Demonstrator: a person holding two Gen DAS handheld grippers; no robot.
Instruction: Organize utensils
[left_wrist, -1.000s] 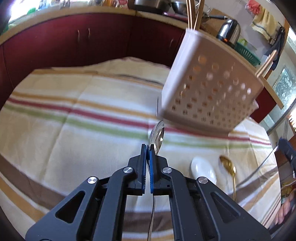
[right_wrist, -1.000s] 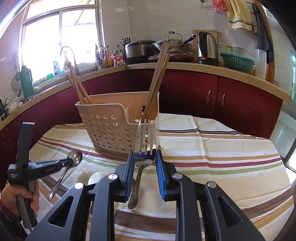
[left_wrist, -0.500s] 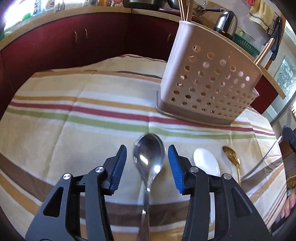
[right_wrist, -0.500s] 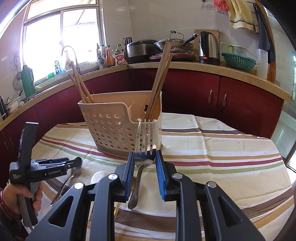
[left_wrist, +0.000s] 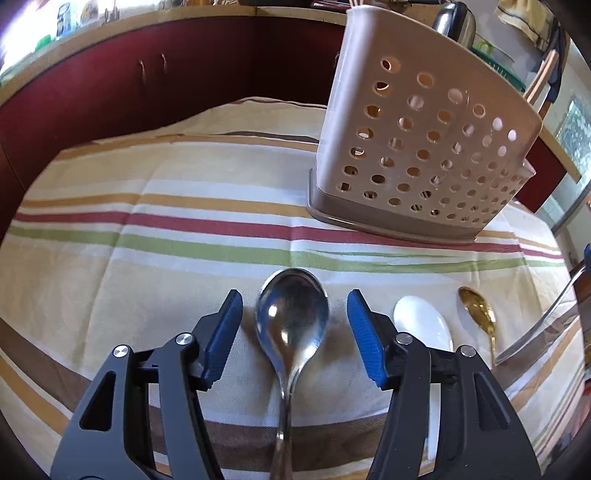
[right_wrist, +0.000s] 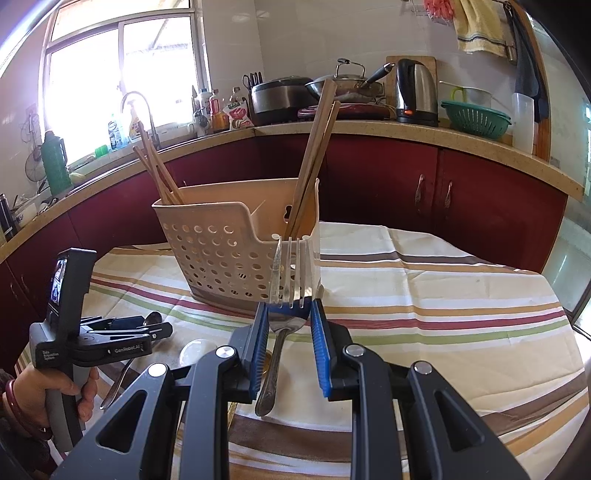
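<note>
Left gripper (left_wrist: 293, 328) is standing released, its blue pads straddling a steel spoon (left_wrist: 291, 325) lying on the striped tablecloth (left_wrist: 147, 221). Right gripper (right_wrist: 289, 347) is clamping a fork (right_wrist: 286, 295), tines pointing toward the perforated utensil caddy (right_wrist: 221, 243) just ahead.

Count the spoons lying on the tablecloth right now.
3. A steel spoon lies between the open left gripper's fingers, a white spoon just right of it, and a gold spoon farthest right. Others may be hidden below the gripper.
</note>
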